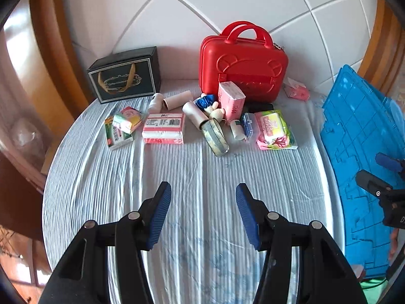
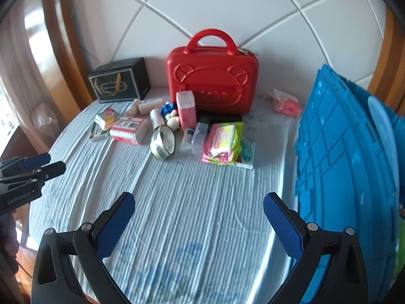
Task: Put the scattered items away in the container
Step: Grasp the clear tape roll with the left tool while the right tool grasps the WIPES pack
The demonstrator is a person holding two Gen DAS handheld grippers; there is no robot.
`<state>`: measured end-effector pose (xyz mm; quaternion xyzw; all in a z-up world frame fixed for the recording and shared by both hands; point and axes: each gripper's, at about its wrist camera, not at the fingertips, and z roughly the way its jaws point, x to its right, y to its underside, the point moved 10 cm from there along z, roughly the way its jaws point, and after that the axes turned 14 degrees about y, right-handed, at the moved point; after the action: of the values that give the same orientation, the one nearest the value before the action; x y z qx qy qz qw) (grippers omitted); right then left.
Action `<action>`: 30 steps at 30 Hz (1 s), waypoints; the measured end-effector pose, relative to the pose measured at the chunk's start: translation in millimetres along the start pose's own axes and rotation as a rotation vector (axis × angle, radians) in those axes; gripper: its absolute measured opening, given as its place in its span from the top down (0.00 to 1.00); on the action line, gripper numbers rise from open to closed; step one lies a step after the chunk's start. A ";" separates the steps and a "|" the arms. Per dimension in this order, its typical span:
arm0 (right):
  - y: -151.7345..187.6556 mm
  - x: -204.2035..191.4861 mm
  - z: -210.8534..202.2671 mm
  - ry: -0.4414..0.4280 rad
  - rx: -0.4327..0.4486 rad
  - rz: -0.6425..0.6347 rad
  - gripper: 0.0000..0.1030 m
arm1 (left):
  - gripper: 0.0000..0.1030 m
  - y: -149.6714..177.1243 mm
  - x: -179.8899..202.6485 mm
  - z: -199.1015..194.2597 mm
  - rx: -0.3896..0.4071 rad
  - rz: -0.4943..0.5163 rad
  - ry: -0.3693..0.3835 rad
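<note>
Stock on the striped bedsheet, as we find it:

- Red case: upright at the back against the white headboard, lid shut, handle up. We take it for the likely container, though the blue crate on the right edge could serve as well; we cannot tell which is meant.
- Black box: back left, apart from the rest.
- Scattered items, in a loose row in front of the case: small packets at the left; a tissue pack; cardboard tubes; a tape roll on edge; a pink carton leaning on the case; a small blue box; a wipes pack; a pink tissue packet off to the right, near the crate.
- Left gripper: jaws parted, nothing between them, above bare sheet and well short of the row.
- Right gripper: jaws wide apart, nothing held, likewise short of the items, just beside the crate.

Step in hand, as we judge it: the approach, with nothing yet picked up and nothing yet stowed.

Next move calls for: choosing one item at the near edge of the row, the tape roll or wipes pack being closest, and bringing the jaws over it; the case, if it is the container, must first be opened.
</note>
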<state>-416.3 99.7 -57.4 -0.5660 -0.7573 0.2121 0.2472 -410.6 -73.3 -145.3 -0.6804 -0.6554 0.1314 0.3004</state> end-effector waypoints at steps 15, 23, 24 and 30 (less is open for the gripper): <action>5.8 5.1 119.6 0.044 -0.156 0.079 0.00 | 0.49 -18.2 -24.3 126.6 -0.092 -0.061 0.037; -19.7 25.8 197.4 0.056 -0.187 0.122 0.01 | 0.49 -46.6 -20.2 221.1 -0.152 -0.074 0.030; -22.1 27.2 208.9 0.058 -0.197 0.125 0.01 | 0.49 -49.4 -19.1 231.3 -0.160 -0.077 0.034; -37.3 31.4 260.9 0.049 -0.226 0.158 0.15 | 0.49 -68.2 -24.8 289.6 -0.181 -0.073 0.014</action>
<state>-612.1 109.0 -236.3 -0.6532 -0.7231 0.1303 0.1828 -634.6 -31.5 -338.3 -0.6812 -0.6869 0.0557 0.2470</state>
